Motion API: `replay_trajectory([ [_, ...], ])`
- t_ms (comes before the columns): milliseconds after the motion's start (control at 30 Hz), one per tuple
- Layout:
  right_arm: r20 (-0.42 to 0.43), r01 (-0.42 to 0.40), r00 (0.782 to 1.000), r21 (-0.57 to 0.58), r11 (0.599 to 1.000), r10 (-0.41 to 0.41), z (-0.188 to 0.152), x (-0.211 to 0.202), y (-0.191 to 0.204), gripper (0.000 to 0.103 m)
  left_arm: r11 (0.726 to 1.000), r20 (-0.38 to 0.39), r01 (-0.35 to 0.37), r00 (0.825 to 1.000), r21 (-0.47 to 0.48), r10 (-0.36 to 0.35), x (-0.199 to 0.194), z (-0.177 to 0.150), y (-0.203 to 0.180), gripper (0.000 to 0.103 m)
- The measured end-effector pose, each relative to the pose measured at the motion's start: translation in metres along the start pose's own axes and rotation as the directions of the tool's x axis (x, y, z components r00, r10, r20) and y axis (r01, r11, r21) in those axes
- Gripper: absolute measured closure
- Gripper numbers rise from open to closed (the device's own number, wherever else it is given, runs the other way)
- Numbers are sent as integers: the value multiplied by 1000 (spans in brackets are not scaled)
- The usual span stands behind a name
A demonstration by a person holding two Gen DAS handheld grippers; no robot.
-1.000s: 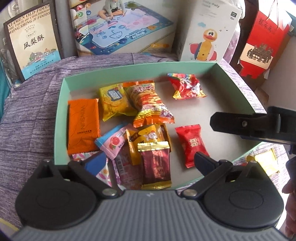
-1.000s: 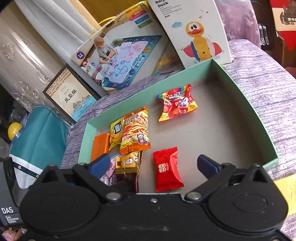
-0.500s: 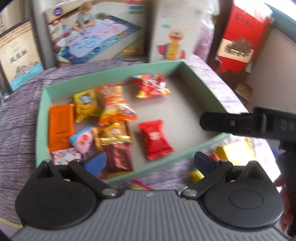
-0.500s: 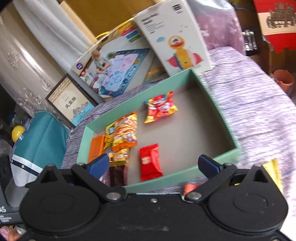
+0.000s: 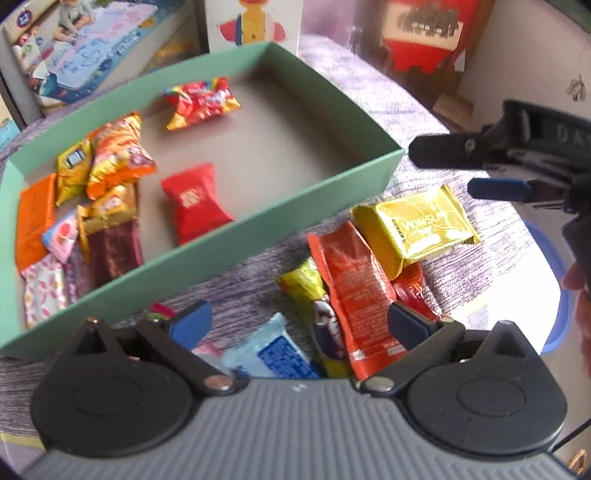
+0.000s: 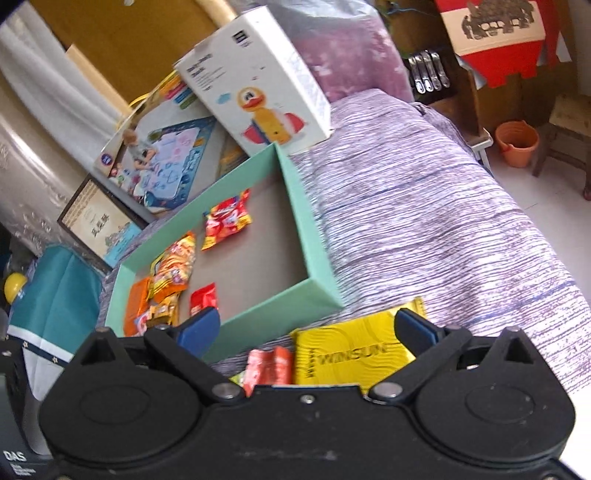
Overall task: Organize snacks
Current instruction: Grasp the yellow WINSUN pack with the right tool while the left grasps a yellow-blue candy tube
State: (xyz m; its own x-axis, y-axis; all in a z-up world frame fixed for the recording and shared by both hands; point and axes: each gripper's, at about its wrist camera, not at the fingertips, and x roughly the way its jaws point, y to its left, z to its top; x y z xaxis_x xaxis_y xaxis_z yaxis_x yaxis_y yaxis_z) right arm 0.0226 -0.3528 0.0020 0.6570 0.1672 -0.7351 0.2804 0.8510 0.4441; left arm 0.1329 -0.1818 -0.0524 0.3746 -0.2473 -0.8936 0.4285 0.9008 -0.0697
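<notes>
A mint green box (image 5: 207, 254) (image 6: 317, 254) on the purple cloth holds several snack packets, among them a red packet (image 5: 194, 201) (image 6: 203, 297). Outside its near corner lies a loose pile: a yellow packet (image 5: 417, 223) (image 6: 351, 356), an orange-red packet (image 5: 354, 291) (image 6: 267, 367), a green-yellow one (image 5: 310, 291) and a light blue one (image 5: 273, 350). My left gripper (image 5: 297, 323) is open above the pile, nothing between its fingers. My right gripper (image 6: 308, 326) is open over the yellow packet; it also shows in the left wrist view, right gripper (image 5: 469, 168), just past the box's corner.
Toy boxes, a white duck box (image 6: 258, 81) and a play-mat box (image 6: 159, 155), lean behind the green box. A framed print (image 6: 98, 229) stands at the left. The purple cloth (image 6: 424, 206) drops off at the right; a red bag (image 5: 421, 33) and an orange bucket (image 6: 517, 142) stand beyond.
Both grippers have pulled back and swung right, from over the green box's inside to the loose pile outside its near corner. Both stay open and empty.
</notes>
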Motion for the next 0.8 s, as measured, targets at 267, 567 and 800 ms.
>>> replay_trajectory([
  [267, -54, 0, 999, -142, 990, -8, 5, 30, 3, 34, 1000, -17, -19, 1000, -1, 19, 28, 8, -14, 0],
  [567, -168, -21, 986, -204, 979, -14, 7, 57, 2, 34, 1000, -39, -10, 999, -14, 9, 39, 9, 2, 0],
  [800, -211, -25, 977, -183, 983, -14, -14, 37, 4, 34, 1000, -44, -24, 999, -19, 23, 33, -6, 16, 0],
])
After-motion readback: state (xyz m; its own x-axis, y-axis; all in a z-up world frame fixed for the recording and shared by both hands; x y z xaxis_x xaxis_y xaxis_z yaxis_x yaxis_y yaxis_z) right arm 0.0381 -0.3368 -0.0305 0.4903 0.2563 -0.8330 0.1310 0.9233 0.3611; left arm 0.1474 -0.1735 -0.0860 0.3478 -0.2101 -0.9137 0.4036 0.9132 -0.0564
